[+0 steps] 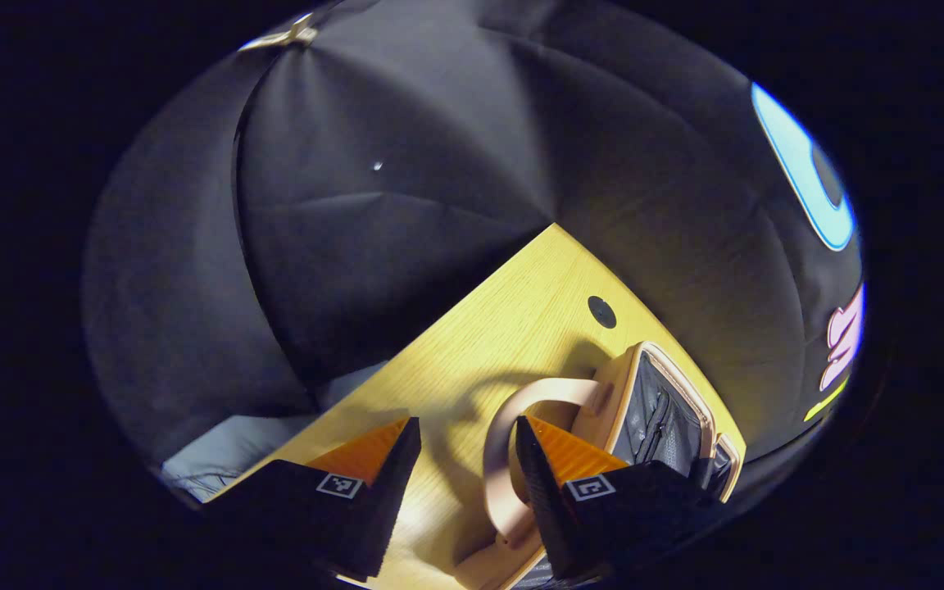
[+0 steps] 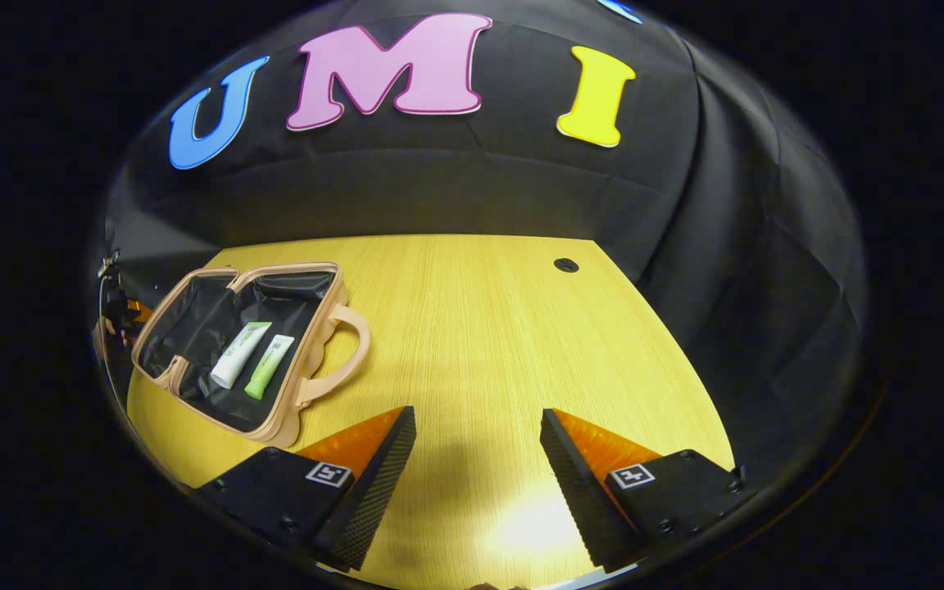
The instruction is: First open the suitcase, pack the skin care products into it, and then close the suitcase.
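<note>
Lying open at ten o'clock, the beige black-lined zip suitcase (image 2: 247, 344) holds both tubes (image 2: 240, 354); left gripper (image 1: 467, 475) released beside its handle (image 1: 513, 442) for closing, right gripper (image 2: 478, 467) released, idle.

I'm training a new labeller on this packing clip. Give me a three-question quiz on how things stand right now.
1. True or false: the suitcase lies shut on the table.
2. How many tubes lie inside the suitcase?
3. The right gripper is: A) shut on a tube, B) open over bare table, C) shut on the handle.

Key:
1. False: it lies open, its dark lining showing.
2. Two: a white tube and a green tube, side by side.
3. B. The left gripper is open too, one of its fingers by the handle.
</note>
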A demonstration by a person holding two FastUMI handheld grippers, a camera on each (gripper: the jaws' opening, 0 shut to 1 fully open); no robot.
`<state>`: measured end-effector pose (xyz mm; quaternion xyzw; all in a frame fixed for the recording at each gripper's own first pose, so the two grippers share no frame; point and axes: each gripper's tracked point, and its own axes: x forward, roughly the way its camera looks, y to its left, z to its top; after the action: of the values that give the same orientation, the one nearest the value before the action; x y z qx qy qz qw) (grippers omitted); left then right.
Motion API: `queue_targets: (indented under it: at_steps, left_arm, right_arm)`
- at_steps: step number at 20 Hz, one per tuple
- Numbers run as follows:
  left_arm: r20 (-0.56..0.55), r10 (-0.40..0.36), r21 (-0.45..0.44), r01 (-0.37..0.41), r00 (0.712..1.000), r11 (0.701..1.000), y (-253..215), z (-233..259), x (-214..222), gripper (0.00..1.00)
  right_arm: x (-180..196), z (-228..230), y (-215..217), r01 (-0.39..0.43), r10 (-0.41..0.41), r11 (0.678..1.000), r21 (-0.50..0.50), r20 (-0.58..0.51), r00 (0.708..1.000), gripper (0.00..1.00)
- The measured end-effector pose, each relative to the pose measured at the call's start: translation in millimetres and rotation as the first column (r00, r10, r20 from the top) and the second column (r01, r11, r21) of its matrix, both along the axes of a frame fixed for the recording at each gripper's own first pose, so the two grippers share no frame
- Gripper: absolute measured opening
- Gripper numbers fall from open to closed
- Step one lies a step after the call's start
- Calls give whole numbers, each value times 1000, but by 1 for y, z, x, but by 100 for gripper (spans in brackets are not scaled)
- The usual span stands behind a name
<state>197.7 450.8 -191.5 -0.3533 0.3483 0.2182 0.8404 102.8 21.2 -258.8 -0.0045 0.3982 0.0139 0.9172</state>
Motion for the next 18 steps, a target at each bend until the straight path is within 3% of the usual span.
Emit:
queue_targets:
  at_steps: [1,2,3,5,7,10,13,16,18]
  left_arm:
    - [8,-4,-12,4,1000,1000,-1,-1,0,77]
    - [19,-7,-33,7,1000,999,-6,-2,2,65]
    - [33,1,-51,0,999,999,-10,2,6,41]
    - [38,-4,-22,5,999,1000,-14,14,8,19]
    - [-10,-80,92,80,997,992,-19,32,2,13]
    - [-21,-189,278,187,982,942,-29,82,11,9]
    - [40,-311,355,277,950,893,-52,156,22,10]
    - [81,-420,377,362,904,853,-109,229,20,6]
    - [74,-469,398,405,880,823,-149,251,11,6]
  right_arm:
    - [-3,-2,-3,-4,3,1000,-6,-6,1000,98]
    - [-5,-5,-7,-8,8,1000,-15,-13,1000,98]
    - [-7,-7,-9,-8,8,1000,-20,-21,1000,99]
    - [-6,-5,-11,0,0,1000,-6,-17,1000,99]
    - [-12,-2,-12,-1,1,1000,13,-14,1000,98]
    - [-6,4,-16,-15,15,1000,21,-3,1000,98]
    - [-2,7,-23,-13,14,999,52,-8,1000,98]
    - [2,9,-29,-26,27,997,79,-4,1000,98]
    - [6,12,-35,-33,33,995,93,1,999,98]
